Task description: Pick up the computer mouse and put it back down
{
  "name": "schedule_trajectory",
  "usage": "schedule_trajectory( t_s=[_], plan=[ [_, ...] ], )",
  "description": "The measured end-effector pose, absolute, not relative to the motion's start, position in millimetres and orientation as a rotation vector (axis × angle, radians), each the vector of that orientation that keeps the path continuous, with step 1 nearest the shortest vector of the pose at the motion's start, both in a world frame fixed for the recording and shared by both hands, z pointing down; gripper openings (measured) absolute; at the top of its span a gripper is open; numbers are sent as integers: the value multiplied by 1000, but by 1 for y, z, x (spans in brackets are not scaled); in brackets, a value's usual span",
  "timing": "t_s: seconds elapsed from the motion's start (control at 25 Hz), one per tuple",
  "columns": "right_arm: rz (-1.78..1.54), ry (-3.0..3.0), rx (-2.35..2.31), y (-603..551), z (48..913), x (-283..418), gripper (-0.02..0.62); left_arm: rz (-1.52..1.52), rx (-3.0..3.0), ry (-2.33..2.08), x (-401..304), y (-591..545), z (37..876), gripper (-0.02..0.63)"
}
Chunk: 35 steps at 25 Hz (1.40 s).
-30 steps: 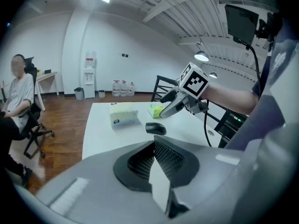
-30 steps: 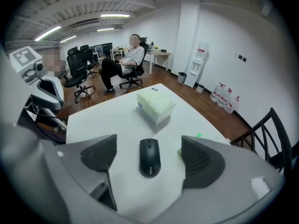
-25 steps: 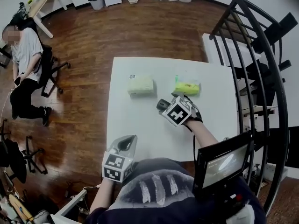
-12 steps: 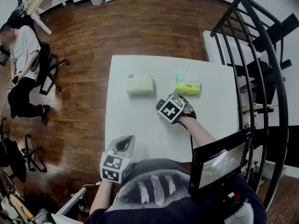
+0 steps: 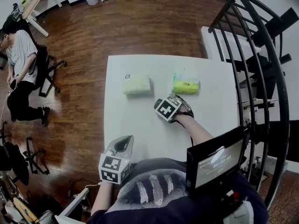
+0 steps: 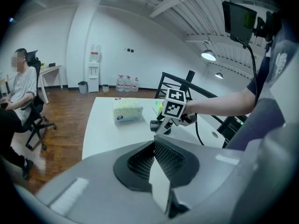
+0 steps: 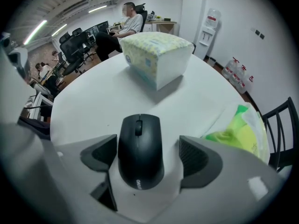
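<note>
1. No lift showing: computer mouse [image 7: 139, 149] flat on the white table [image 5: 125, 121], squarely between the jaws of the right gripper [image 7: 148, 154].
2. Judging by that, either poised for the pick-up or already set back down. Impossible to say which from here, so at most the closing, raising and lowering left to do.
3. Black, smooth and low-domed, with a scroll wheel at the end pointing away from the right gripper and small pale lettering at the near end. Upright on its base, no damage visible.
4. Right gripper released: jaws spread wide, one pad close against the mouse's left flank, a clear gap on the other side, nothing pinched.
5. Ahead of that gripper and a little to the left, a pale tissue pack [image 7: 156, 55]. Off to its right, near the jaw, a green packet [image 7: 236, 132]. Both apart from the mouse.
6. Left gripper [image 6: 155, 146] clenched on nothing, pads pressed together, held low by the table's near edge, well apart from the mouse.
7. Far beyond the table, a seated person [image 5: 19, 55].
</note>
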State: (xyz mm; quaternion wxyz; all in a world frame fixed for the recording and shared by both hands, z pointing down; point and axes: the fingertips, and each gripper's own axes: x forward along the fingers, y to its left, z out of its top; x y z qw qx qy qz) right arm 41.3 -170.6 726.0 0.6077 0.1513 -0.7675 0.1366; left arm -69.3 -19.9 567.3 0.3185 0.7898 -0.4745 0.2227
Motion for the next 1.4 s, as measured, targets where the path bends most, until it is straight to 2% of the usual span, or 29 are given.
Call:
schedule_trajectory(
  t_s=[0.24,0.36,0.4,0.48,1.04,1.4],
  plan=[
    [336,-1776,344,-168,726,46,424,587,2083,-1246,-64,-20,567,15],
    [340,-1773,351,-169,726,43,401,583,2086,-1251,-67,-21,566,15],
    [343,-1774,355,-169,726,43,381,581,2085,-1254,-67,-20,566,15],
    [350,-1775,365,-169,724,43,293,577,2083,-1261,-67,-19,565,15],
    [431,-1773,407,-157,718,37,290,536,2090,-1306,-85,-6,555,15],
    [415,-1772,411,-145,683,50,290,529,2142,-1283,-75,-4,544,15]
  ],
)
